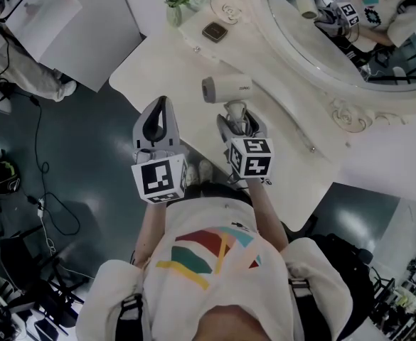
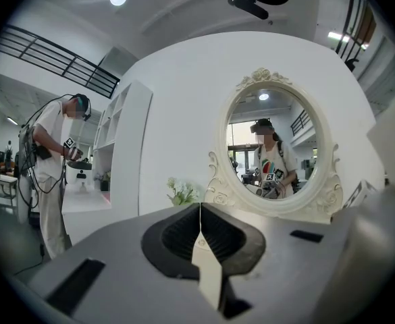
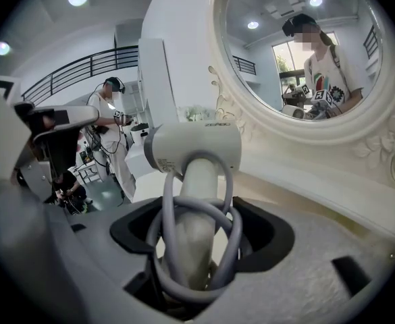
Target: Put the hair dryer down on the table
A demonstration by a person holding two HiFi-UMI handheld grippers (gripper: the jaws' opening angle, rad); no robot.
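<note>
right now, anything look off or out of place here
Nothing spilled or damaged. One oddity: the grey cord is wound loosely round the handle of the hair dryer, caught within the right gripper's jaws.

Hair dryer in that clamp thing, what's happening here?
A person stands at a white dressing table with a mirror, holding a two-jaw gripper in each hand. The right gripper grips the hair dryer by its handle, with the cord looped round it, over the tabletop. It is not yet let go. The left gripper is shut and empty, held beside it.
</note>
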